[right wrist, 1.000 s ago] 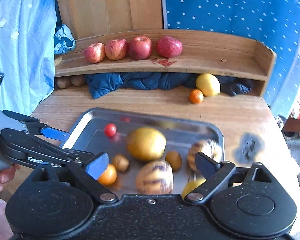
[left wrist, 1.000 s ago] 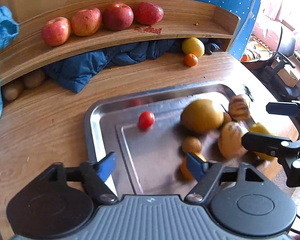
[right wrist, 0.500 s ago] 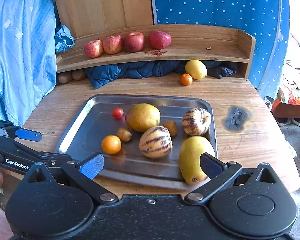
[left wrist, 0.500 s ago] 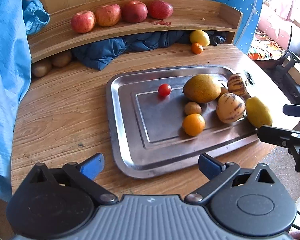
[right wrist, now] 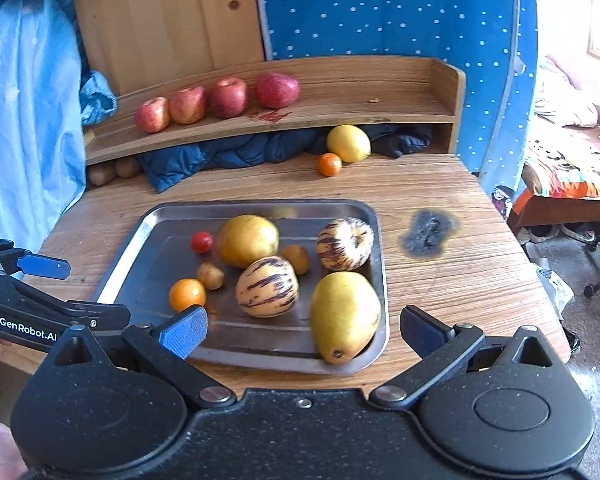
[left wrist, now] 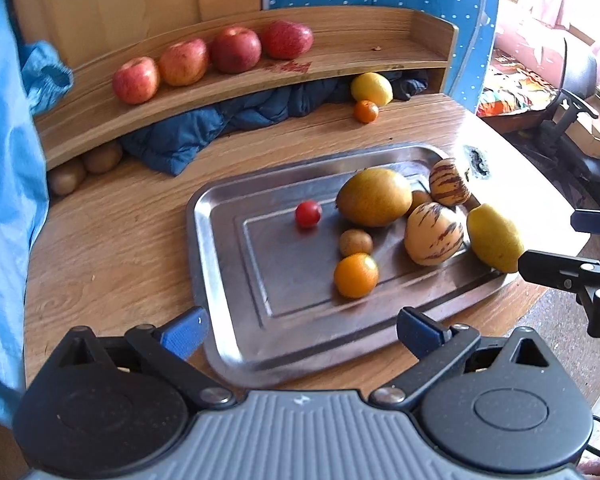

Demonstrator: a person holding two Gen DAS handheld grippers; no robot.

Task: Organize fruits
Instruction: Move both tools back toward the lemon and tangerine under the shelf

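Observation:
A steel tray [left wrist: 228, 256] [right wrist: 148, 224] lies on the wooden table. It holds a mango [left wrist: 374, 197] [right wrist: 247, 240], two striped melons [left wrist: 434, 234] [right wrist: 267, 286], a big lemon [left wrist: 494, 238] [right wrist: 345, 316], an orange [left wrist: 356, 275] [right wrist: 187, 294], a cherry tomato [left wrist: 308, 213] [right wrist: 201, 242] and small brown fruits [left wrist: 355, 242]. My left gripper [left wrist: 300, 330] hovers open over the tray's near edge. My right gripper [right wrist: 304, 330] hangs open by the tray's near right corner, nothing between its fingers.
Several red apples [left wrist: 208, 62] [right wrist: 216, 100] line a curved wooden shelf [left wrist: 340, 68]. Under it lie a blue quilted cloth [left wrist: 220, 128], brown kiwis [left wrist: 84, 164], a lemon [left wrist: 371, 89] and a small orange [left wrist: 366, 111]. A dark burn mark [right wrist: 430, 232] is right of the tray.
Both grippers have pulled back and up from the tray, so the whole tray and table now show. The fruits stay in place; both stay open.

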